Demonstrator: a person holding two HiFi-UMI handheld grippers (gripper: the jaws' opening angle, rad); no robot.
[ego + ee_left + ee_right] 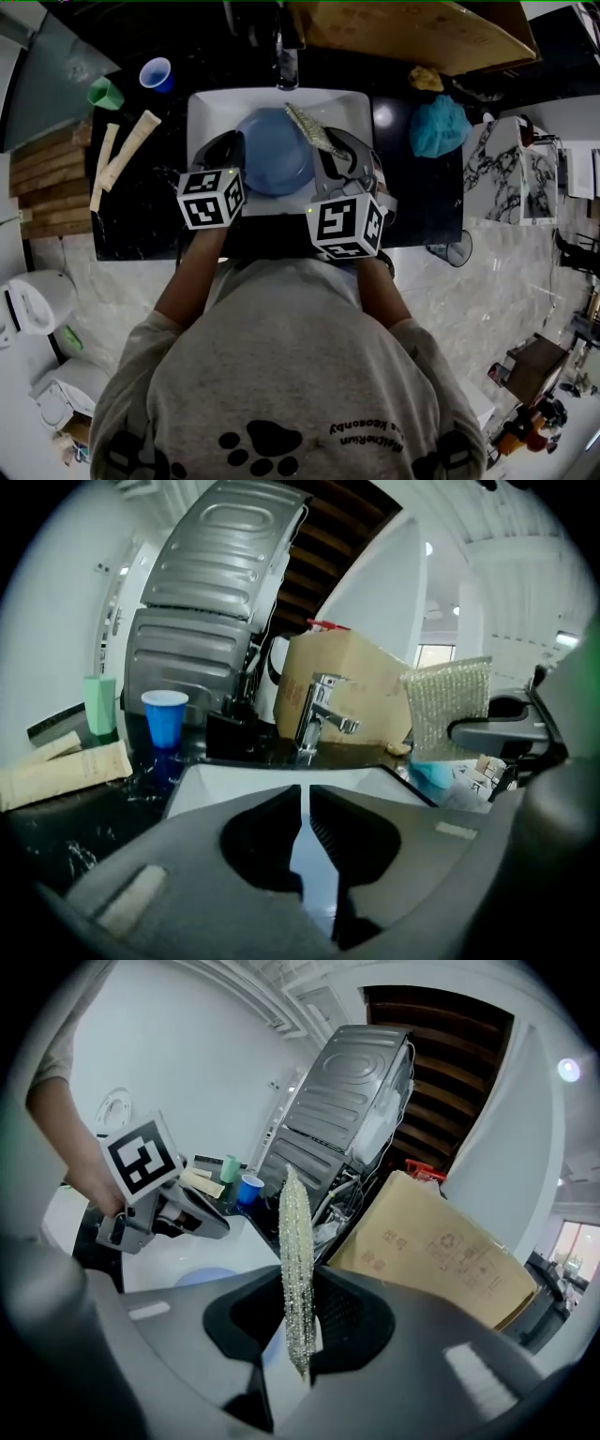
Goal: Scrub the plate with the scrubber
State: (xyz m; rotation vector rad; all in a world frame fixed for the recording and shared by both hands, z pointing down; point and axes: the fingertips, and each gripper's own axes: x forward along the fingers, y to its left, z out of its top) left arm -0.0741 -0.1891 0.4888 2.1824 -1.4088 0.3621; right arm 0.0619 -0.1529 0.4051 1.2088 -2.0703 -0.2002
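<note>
- One white sink [356,105], upper centre of the head view.
- Blue plate [277,155] flat inside, mid-basin.
- Left gripper [237,148] over the plate's left rim, jaws nearly together, only a thin slit between.
- Right gripper [336,150] by the right rim, clamped on the scrubber [309,128], strip jutting toward upper left above the plate.

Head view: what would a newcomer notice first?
The blue plate lying in the white sink, centred below the tap. Next, the glittery scrubber, pinched edge-on in the right claw and reaching over the plate's upper right rim. The left claw sits at the plate's left edge.
</note>
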